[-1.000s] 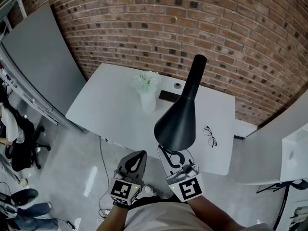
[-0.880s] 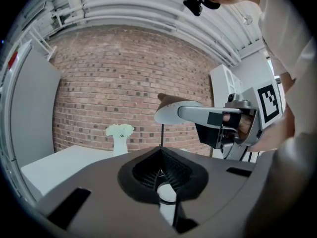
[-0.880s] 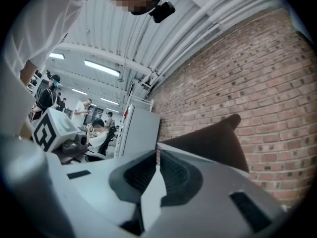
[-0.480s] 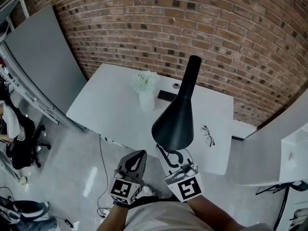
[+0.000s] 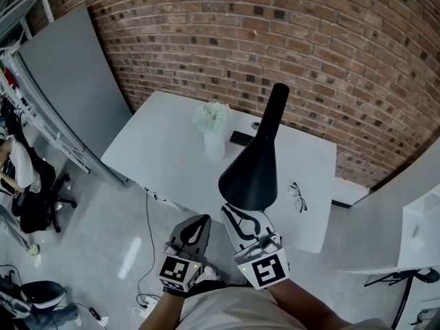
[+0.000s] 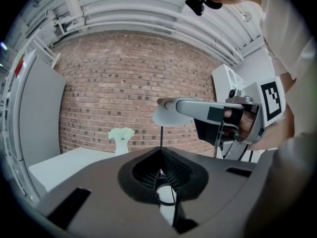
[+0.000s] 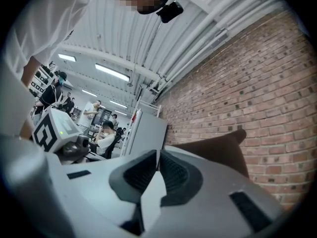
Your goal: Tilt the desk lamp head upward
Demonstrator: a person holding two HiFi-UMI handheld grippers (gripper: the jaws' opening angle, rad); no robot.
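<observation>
The black cone-shaped lamp head (image 5: 251, 174) hangs over the white desk (image 5: 158, 157), its neck rising toward the brick wall. My right gripper (image 5: 238, 210) reaches up to the lower rim of the shade, its jaws pinched together on that thin edge. In the right gripper view the dark shade (image 7: 220, 150) shows just past the right jaw. From the left gripper view I see the shade's pale underside (image 6: 166, 117) at the tips of the right gripper (image 6: 166, 103). My left gripper (image 5: 201, 220) hangs lower left of the lamp, shut and holding nothing.
On the desk stand a white vase of pale flowers (image 5: 214, 139), a small black flat object (image 5: 240, 138) and a pair of glasses (image 5: 299, 196). A grey partition (image 5: 75, 81) stands at the left. A person sits on a chair (image 5: 27, 184) at the far left.
The lamp head and my right gripper on it have shifted only slightly. My left gripper has kept its place.
</observation>
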